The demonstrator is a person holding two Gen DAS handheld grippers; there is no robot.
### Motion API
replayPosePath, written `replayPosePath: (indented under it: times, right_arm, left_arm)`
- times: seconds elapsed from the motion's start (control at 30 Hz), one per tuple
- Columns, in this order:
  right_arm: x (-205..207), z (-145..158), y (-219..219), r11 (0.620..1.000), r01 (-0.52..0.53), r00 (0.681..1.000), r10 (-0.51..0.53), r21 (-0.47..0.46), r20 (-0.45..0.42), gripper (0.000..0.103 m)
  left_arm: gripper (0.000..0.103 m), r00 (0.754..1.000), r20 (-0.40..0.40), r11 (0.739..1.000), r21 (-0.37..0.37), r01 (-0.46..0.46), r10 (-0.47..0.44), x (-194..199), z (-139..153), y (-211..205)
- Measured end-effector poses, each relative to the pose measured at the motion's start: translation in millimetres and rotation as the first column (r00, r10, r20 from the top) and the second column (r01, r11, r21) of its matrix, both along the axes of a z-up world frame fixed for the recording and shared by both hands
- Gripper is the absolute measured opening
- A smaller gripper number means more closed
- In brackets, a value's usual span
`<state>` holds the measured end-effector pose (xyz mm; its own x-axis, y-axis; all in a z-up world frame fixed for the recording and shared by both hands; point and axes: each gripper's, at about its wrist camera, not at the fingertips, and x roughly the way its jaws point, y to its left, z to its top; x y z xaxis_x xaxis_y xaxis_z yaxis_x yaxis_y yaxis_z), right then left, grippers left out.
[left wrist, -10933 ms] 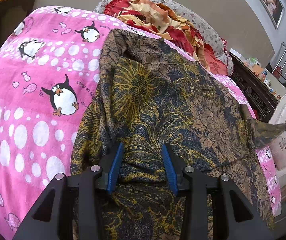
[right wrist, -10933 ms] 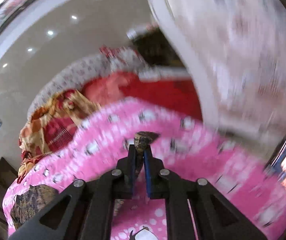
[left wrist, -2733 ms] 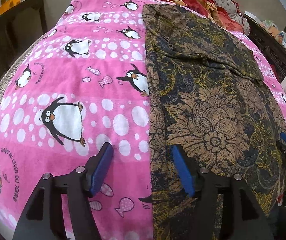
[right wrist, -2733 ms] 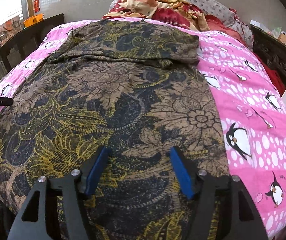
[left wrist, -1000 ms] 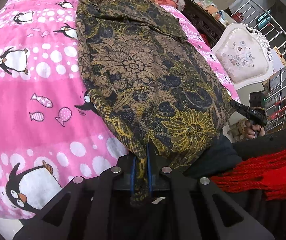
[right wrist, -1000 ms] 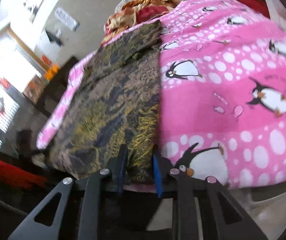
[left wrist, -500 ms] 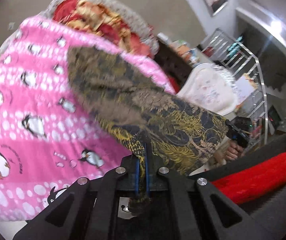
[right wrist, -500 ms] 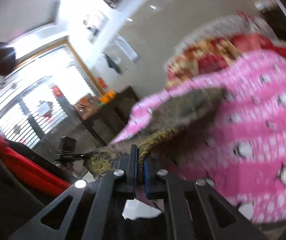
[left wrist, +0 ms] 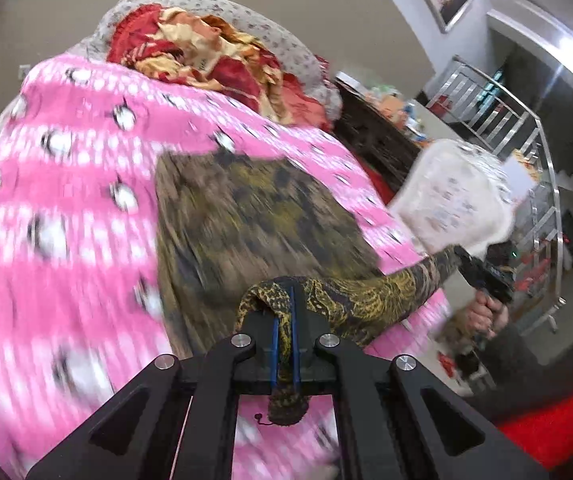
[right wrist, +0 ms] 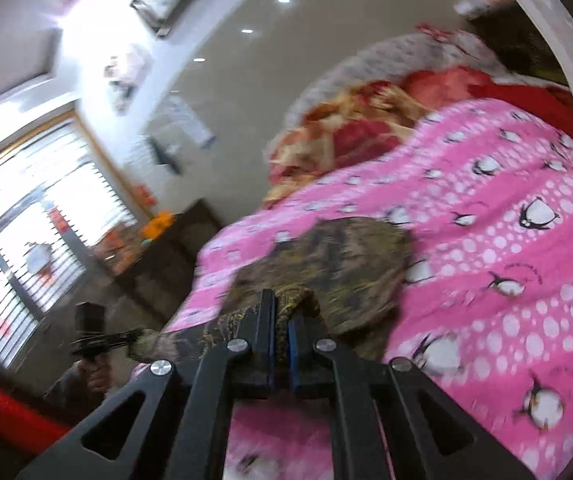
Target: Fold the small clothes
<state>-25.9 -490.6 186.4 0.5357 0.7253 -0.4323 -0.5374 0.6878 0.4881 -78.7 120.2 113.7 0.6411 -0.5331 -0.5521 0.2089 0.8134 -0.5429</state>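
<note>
A brown, black and gold floral garment [left wrist: 254, 220] lies on the pink penguin blanket [left wrist: 66, 208], its near hem lifted off the bed. My left gripper [left wrist: 283, 320] is shut on the left corner of that hem. My right gripper [right wrist: 281, 320] is shut on the right corner of the garment [right wrist: 338, 264]. The hem [left wrist: 386, 288] stretches taut between the two grippers. The right gripper [left wrist: 482, 270] shows at the right of the left wrist view, and the left gripper [right wrist: 106, 338] at the left of the right wrist view. Both views are motion-blurred.
A heap of red and gold bedding [left wrist: 214, 60] lies at the head of the bed. A white padded chair [left wrist: 454, 204] and a dark wooden cabinet [left wrist: 374, 140] stand to the right. A dark cabinet [right wrist: 158, 256] and bright windows [right wrist: 26, 200] are on the left.
Both grippers have closed on the hem corners, lifted them off the bed and carried them forward toward the head, so less of the garment lies spread out.
</note>
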Motion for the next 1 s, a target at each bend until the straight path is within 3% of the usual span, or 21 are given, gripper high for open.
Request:
replayPosePath:
  times: [0.2, 0.33, 0.43, 0.57, 0.77, 0.87, 1.0]
  right_arm:
    - [120.8, -39.0, 29.3, 0.987, 0.146, 0.98, -0.154, -0.068, -0.128, 0.005]
    - [181.8, -62.0, 53.5, 0.975, 0.189, 0.957, -0.21, -0.121, -0.2, 0.005]
    - [215.0, -74.6, 69.4, 0.962, 0.2, 0.952, -0.235, -0.184, -0.198, 0.005]
    - [239.4, -83.8, 77.3, 0.956, 0.208, 0.948, -0.249, -0.206, -0.198, 0.005]
    - [260.7, -123.4, 89.3, 0.933, 0.168, 0.94, -0.249, -0.318, -0.234, 0.005]
    - [258.4, -128.1, 83.8, 0.94, 0.193, 0.93, -0.266, -0.28, -0.254, 0.007]
    - [243.2, -106.1, 74.1, 0.939, 0.223, 0.929, -0.286, -0.262, -0.235, 0.014]
  left_arm:
    - [0.0, 0.991, -0.094, 0.994, 0.061, -0.086, 0.091, 117.3, -28.4, 24.5]
    - [0.0, 0.978, -0.162, 0.983, 0.147, -0.11, 0.134, 158.7, -55.4, 28.2]
    - [0.0, 0.974, -0.157, 0.98, 0.143, -0.14, 0.162, 175.1, -63.5, 33.8]
    - [0.0, 0.971, -0.159, 0.977, 0.148, -0.153, 0.177, 188.0, -73.6, 37.1]
    - [0.0, 0.951, -0.238, 0.976, 0.141, -0.166, 0.196, 200.9, -112.1, 42.1]
    - [0.0, 0.95, -0.245, 0.978, 0.121, -0.17, 0.195, 199.4, -109.2, 45.1]
    - [0.0, 0.961, -0.229, 0.981, 0.15, -0.126, 0.158, 197.3, -85.1, 49.8]
